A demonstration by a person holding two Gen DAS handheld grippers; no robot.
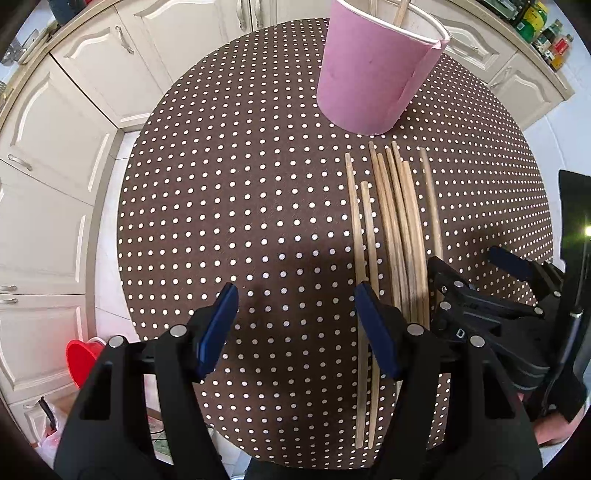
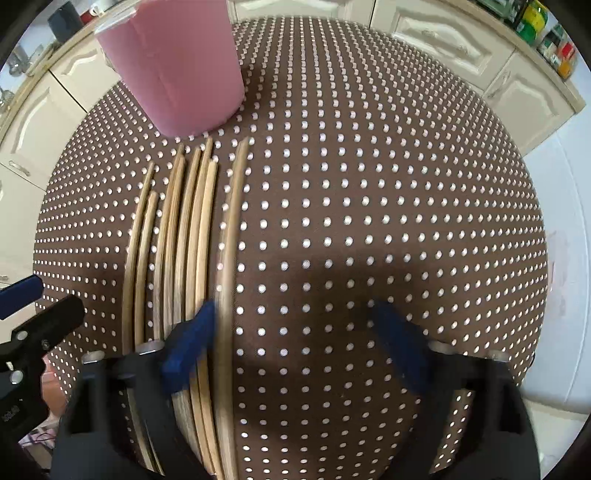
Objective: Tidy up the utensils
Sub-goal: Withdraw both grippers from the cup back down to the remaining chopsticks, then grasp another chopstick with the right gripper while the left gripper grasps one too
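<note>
Several wooden chopsticks [image 1: 399, 229] [image 2: 184, 240] lie side by side on the brown dotted tablecloth [image 1: 240, 206], pointing at a tall pink cup [image 1: 369, 70] [image 2: 177, 62] behind them. More sticks poke out of the cup's mouth. My left gripper [image 1: 295, 321] points down and is open over bare cloth, its right finger [image 1: 376, 332] over the leftmost pair of sticks. My right gripper [image 2: 295, 332] is open and blurred; the rightmost chopstick [image 2: 227, 280] runs between its fingers, close beside the left pad [image 2: 192, 339], with no pad pressing on it. The right gripper [image 1: 469, 266] also shows in the left wrist view, over the sticks' near ends.
The table is round; its edge curves close on all sides. Cream cabinets [image 1: 55, 155] ring it. A red bucket [image 1: 83, 354] stands on the floor at lower left. Bottles [image 1: 546, 33] line the counter at upper right.
</note>
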